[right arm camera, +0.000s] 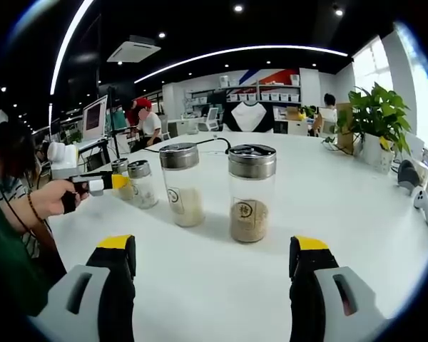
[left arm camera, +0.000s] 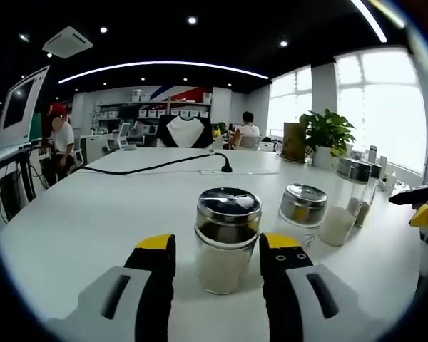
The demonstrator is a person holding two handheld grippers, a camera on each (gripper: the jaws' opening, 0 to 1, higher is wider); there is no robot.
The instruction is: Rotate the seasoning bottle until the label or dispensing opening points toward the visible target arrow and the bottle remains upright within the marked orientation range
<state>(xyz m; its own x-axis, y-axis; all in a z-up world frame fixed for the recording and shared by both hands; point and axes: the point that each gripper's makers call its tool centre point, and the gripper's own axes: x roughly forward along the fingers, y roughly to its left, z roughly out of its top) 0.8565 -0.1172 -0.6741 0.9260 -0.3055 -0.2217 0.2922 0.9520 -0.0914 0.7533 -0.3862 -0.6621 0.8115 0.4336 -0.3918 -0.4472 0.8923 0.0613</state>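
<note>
Seasoning bottle (left arm camera: 227, 239) upright, cap skyward

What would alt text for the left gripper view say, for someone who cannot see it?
A glass seasoning bottle with a metal lid stands upright on a white table, between the open jaws of the left gripper. Two more bottles stand to its right, in an office.
</note>
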